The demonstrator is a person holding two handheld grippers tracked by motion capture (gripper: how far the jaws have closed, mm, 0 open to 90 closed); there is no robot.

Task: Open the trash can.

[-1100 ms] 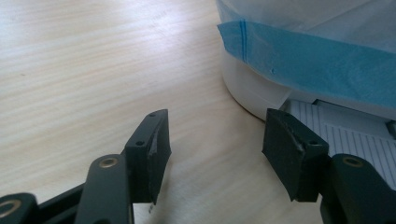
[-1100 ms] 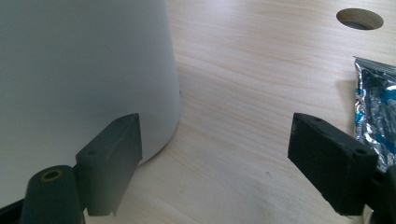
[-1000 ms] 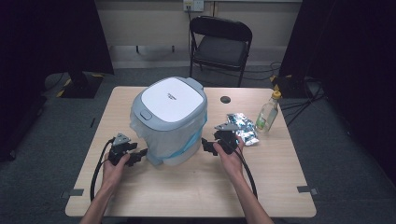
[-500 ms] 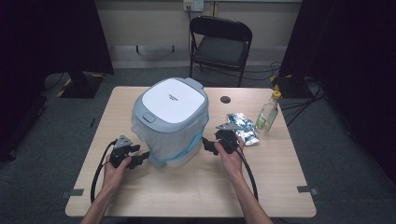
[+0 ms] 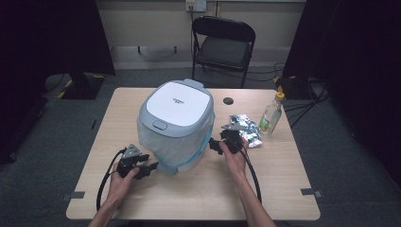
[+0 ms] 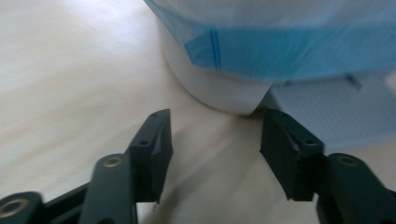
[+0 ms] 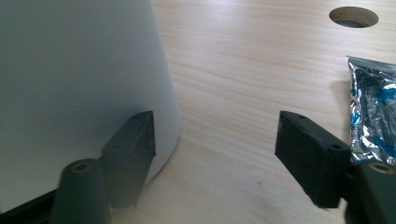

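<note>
A white lidded bin (image 5: 177,116) stands mid-table, with a pale blue bag (image 5: 161,146) hanging down over its sides. My left gripper (image 5: 153,166) is open at the bin's front left corner. In the left gripper view it (image 6: 215,135) is low over the table, its jaws wide apart just short of the bin's base (image 6: 215,88) and the bag's blue hem (image 6: 289,51). My right gripper (image 5: 215,145) is open at the bin's right side. In the right gripper view it (image 7: 215,135) has one jaw close against the bin's white wall (image 7: 79,70) and the other over bare wood.
Crumpled foil packets (image 5: 243,128) lie just right of the right gripper, near its outer jaw (image 7: 373,116). A clear bottle (image 5: 271,116) with a yellow cap stands further right. The table (image 5: 189,194) has a cable hole (image 5: 228,100). A folding chair (image 5: 222,47) stands behind it.
My left gripper has moved slightly right and toward the table's front edge, closer to the bin's front corner. The right gripper has barely moved.
</note>
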